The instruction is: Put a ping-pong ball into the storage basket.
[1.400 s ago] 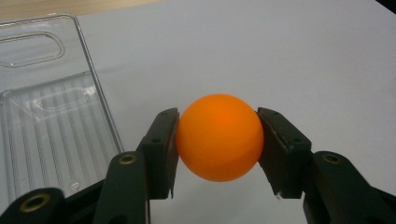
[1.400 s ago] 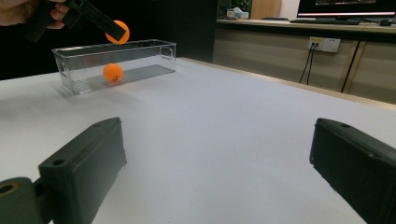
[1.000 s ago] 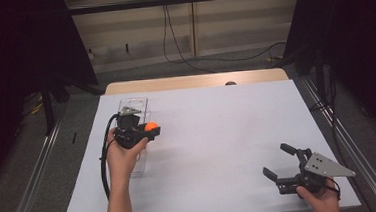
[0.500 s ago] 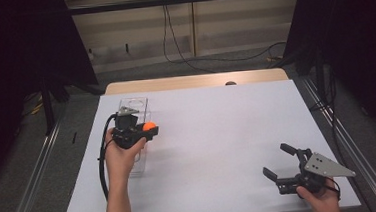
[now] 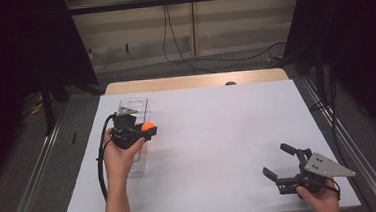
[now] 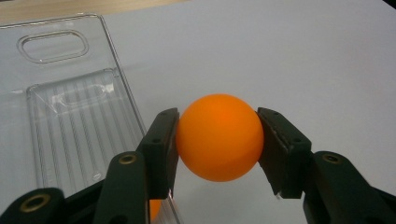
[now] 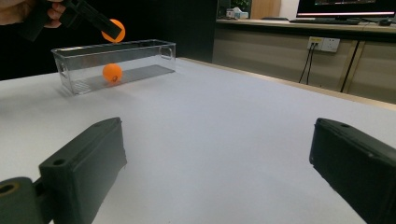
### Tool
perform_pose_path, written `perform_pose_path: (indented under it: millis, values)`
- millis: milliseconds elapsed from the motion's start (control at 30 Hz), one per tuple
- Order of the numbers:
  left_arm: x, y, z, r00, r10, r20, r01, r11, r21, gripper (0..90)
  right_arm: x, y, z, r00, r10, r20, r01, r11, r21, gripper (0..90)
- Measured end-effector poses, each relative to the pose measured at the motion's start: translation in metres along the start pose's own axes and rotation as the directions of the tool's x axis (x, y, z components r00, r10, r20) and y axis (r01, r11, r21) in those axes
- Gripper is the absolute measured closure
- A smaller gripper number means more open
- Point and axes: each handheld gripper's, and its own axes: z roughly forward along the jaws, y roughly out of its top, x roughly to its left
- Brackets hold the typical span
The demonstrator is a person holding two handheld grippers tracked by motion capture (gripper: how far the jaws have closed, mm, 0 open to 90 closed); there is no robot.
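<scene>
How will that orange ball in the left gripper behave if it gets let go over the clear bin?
The orange ball is smooth and round, so it would probably roll or bounce. The left gripper touches only its two sides, so it may slip. It looks light and hollow; another ball already lies in the clear bin.

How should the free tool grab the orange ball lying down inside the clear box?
Grip the ball in the box across its widest middle, coming straight down through the open top of the clear box. The walls block every side, and a round ball slips unless pinched at its middle.
</scene>
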Motion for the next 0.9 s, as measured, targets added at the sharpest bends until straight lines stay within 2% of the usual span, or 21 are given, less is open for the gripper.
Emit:
perform_pose_path:
  millis: [900]
  values:
    - [0.0058, -0.0021, -0.0034, 0.9999, -0.008, -0.013, 0.008, 1.0000, -0.004, 50.8, 0.0000, 0.0000, 0.0000, 1.0000, -0.001, 0.000, 0.001, 1.000, 0.000, 3.1]
